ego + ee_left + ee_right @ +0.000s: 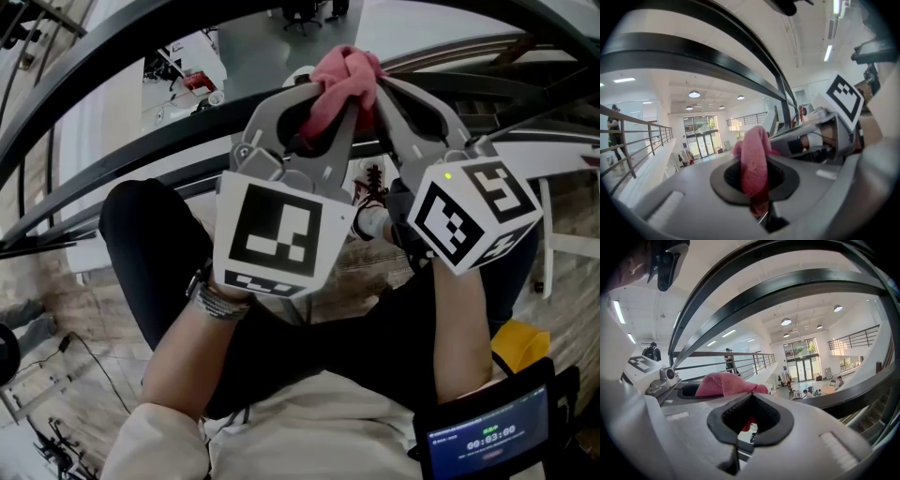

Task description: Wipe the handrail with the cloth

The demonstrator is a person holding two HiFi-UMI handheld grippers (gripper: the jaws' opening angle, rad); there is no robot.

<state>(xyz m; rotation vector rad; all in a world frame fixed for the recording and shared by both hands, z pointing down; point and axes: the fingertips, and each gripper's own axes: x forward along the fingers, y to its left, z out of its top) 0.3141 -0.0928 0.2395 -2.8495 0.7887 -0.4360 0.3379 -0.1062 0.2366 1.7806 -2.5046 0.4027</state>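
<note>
In the head view a bunched pink cloth sticks up between the jaws of my left gripper, which is shut on it. My right gripper stands right beside it, jaws shut with nothing between them, its tips next to the cloth. Both are raised just under the dark curved handrail. In the left gripper view the cloth hangs through the shut left gripper, below the handrail. In the right gripper view the right gripper is shut, the cloth lies to its left, and the handrail arches overhead.
Further dark rail bars run above and behind the handrail, with an open atrium floor far below. My dark-trousered legs and a white shoe show underneath. A timer screen sits at the lower right. People stand at a far balcony railing.
</note>
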